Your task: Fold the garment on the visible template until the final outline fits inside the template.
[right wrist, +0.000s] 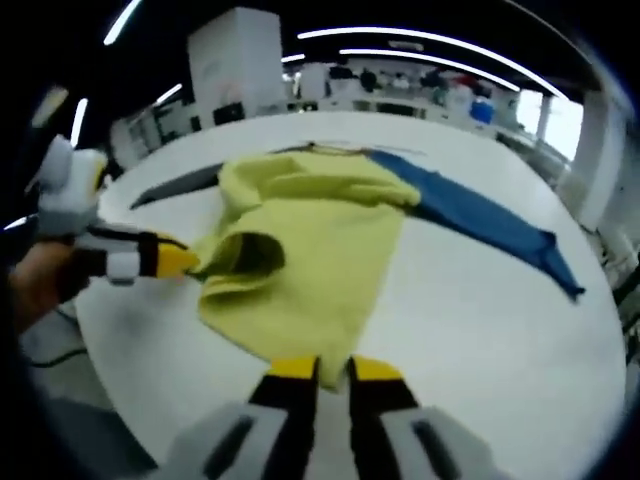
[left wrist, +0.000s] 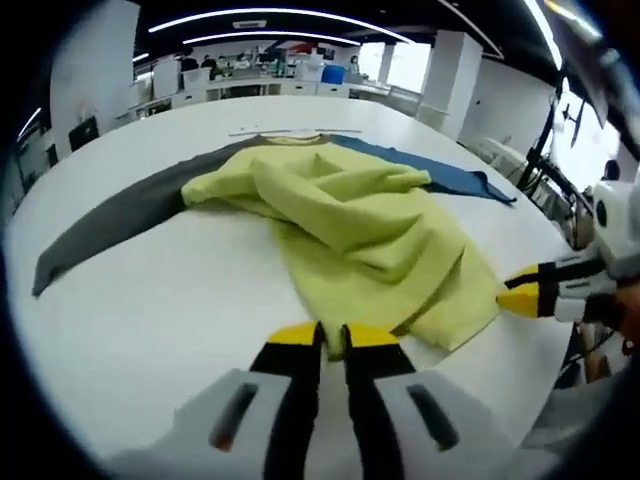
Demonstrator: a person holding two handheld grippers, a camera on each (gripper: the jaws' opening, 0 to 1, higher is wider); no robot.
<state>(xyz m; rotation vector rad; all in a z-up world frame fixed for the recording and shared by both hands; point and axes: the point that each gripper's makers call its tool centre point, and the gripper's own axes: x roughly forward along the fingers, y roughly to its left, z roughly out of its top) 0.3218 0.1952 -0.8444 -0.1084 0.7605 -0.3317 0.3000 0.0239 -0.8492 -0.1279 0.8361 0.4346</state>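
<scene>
A garment with a yellow-green body (left wrist: 350, 215) (right wrist: 320, 240), a grey sleeve (left wrist: 120, 215) (right wrist: 175, 185) and a blue sleeve (left wrist: 440, 172) (right wrist: 480, 220) lies rumpled on the white round table (left wrist: 150, 320) (right wrist: 480, 330). My left gripper (left wrist: 333, 338) is shut on the near hem, with a sliver of cloth between its yellow tips. It enters the right gripper view from the left (right wrist: 190, 262), pinching a lifted fold. My right gripper (right wrist: 334, 370) is shut on the hem edge and enters the left gripper view from the right (left wrist: 505, 298) at the hem corner. A thin line (left wrist: 270, 131) marks the table behind the collar.
The table's rim curves close behind both grippers. A hand (right wrist: 40, 280) holds the left gripper. Dark stands (left wrist: 545, 150) rise past the table's right edge. Lab benches with clutter (left wrist: 260, 75) (right wrist: 420, 90) stand far behind.
</scene>
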